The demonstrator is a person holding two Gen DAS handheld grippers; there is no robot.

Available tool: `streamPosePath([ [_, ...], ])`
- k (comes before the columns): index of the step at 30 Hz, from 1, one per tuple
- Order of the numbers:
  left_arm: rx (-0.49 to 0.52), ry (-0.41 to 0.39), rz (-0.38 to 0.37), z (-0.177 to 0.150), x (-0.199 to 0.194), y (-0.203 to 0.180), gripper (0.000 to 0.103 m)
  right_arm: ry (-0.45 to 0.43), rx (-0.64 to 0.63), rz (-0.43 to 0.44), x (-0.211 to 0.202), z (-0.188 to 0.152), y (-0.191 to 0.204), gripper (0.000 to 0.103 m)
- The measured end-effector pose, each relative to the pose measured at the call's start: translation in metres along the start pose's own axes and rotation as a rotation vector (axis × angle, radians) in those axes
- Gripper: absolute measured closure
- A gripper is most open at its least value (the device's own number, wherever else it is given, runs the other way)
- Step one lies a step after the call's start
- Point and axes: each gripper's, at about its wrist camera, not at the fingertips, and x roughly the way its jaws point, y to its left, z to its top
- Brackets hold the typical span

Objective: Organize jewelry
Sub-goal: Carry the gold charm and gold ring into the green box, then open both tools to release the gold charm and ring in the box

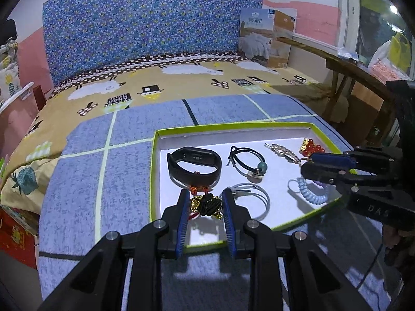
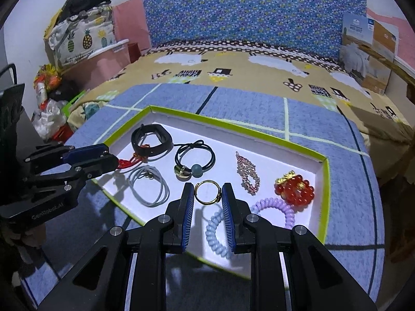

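Note:
A green-rimmed white tray (image 1: 155,171) (image 2: 325,181) lies on the blue bedcover. My left gripper (image 1: 205,202) is shut on a black-and-gold knotted charm (image 1: 207,204) with red cord, held just above the tray's near left part. My right gripper (image 2: 207,191) is shut on a gold ring (image 2: 207,192) above the tray. In the tray lie a black wristband (image 1: 194,164) (image 2: 151,140), a black hair tie with a bead (image 1: 247,160) (image 2: 194,159), a grey hair tie (image 1: 256,199) (image 2: 149,184), a hair clip (image 2: 247,173), a red bead bracelet (image 2: 295,188) and a spiral hair tie (image 2: 275,207) (image 1: 311,191).
The tray sits on a blue checked blanket (image 1: 85,181) over a sheep-print bedsheet (image 1: 181,77). A patterned headboard (image 1: 145,23) stands behind. A quilt box (image 1: 267,36) is at the back right, a wooden bench (image 1: 350,70) on the right, and bags and boxes (image 2: 77,36) on the left.

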Motion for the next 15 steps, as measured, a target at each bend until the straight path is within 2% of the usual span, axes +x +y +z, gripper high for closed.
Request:
streamPosePath([
  [8, 0.008, 0.046, -0.024, 0.000, 0.015, 0.000, 0.077, 0.064, 0.008, -0.013, 0.028, 0.002, -0.008, 0.080],
  [15, 0.012, 0.075, -0.034, -0.002, 0.025, -0.002, 0.076, 0.080, 0.000, -0.015, 0.033, 0.002, -0.009, 0.080],
])
